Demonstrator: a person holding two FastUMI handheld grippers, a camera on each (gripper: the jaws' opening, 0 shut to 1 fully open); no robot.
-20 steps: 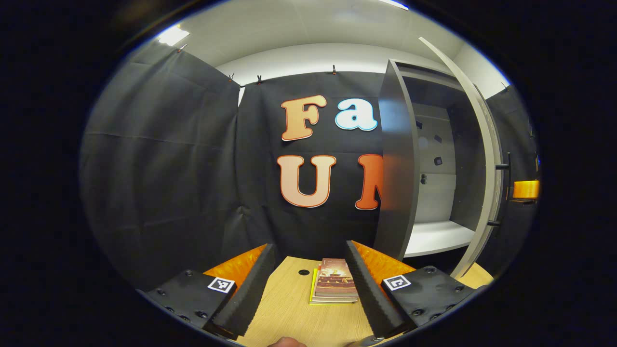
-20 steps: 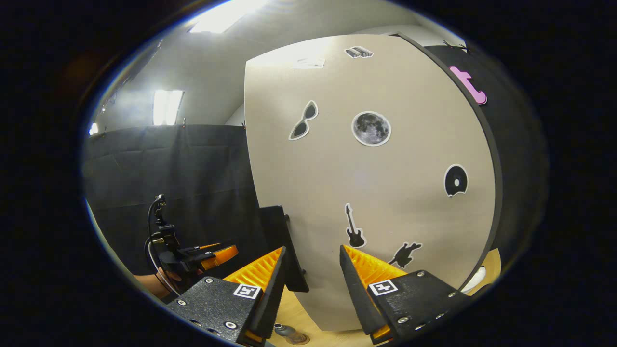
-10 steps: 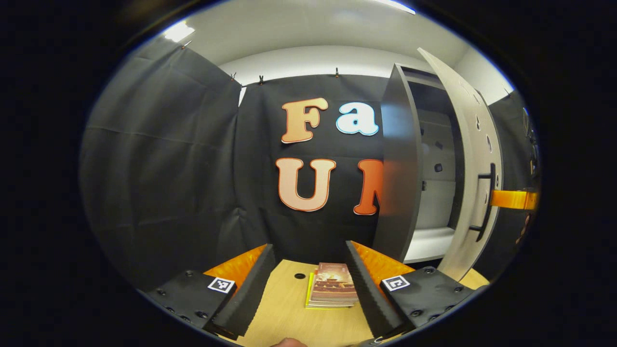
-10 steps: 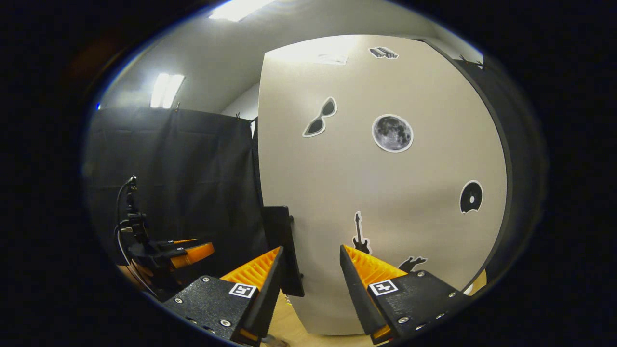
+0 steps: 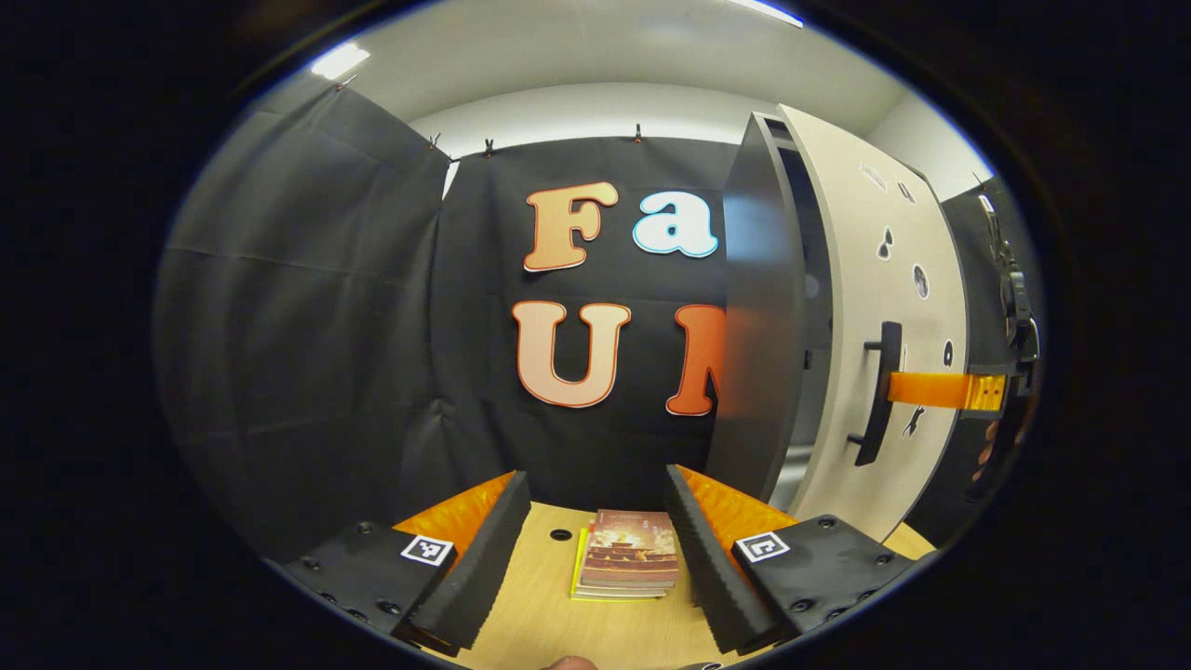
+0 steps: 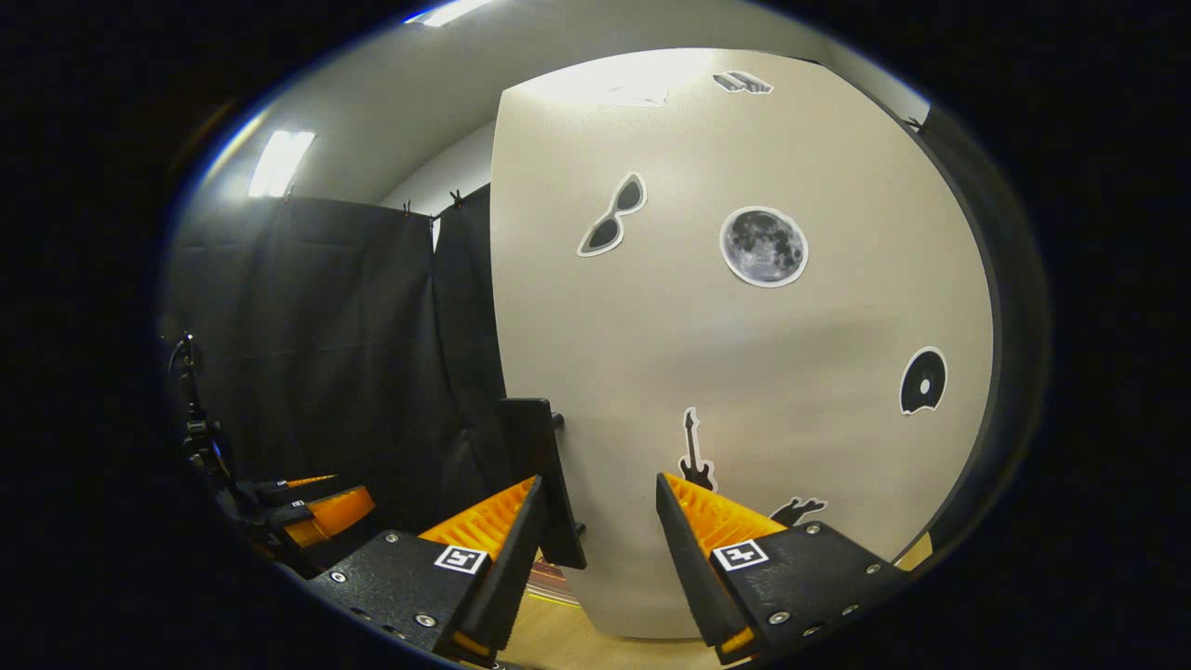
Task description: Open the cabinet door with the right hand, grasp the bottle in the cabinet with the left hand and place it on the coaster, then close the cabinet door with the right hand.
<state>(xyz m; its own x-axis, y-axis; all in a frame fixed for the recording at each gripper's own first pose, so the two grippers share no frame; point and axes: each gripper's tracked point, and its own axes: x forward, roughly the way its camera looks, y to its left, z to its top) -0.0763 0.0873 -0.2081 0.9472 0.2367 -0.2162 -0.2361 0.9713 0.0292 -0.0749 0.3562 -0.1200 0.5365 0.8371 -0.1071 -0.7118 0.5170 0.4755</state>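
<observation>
Right gripper view: door (image 6: 744, 372) swung nearly closed since before; right gripper (image 6: 595, 521) spread, handle (image 6: 549, 484) between; closing almost done

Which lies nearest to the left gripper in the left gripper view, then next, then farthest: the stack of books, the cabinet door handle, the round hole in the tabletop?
1. stack of books, on the table between its fingers.
2. round hole, just beyond, left of the books.
3. cabinet door handle, far right, up on the door.

The cabinet door (image 6: 744, 372) is beige with black stickers and a grey moon, its handle (image 5: 879, 391) black, the cabinet side (image 5: 758, 326) dark grey, the desk (image 5: 549, 605) light wood, the books (image 5: 628, 563) reddish-brown over yellow.
</observation>
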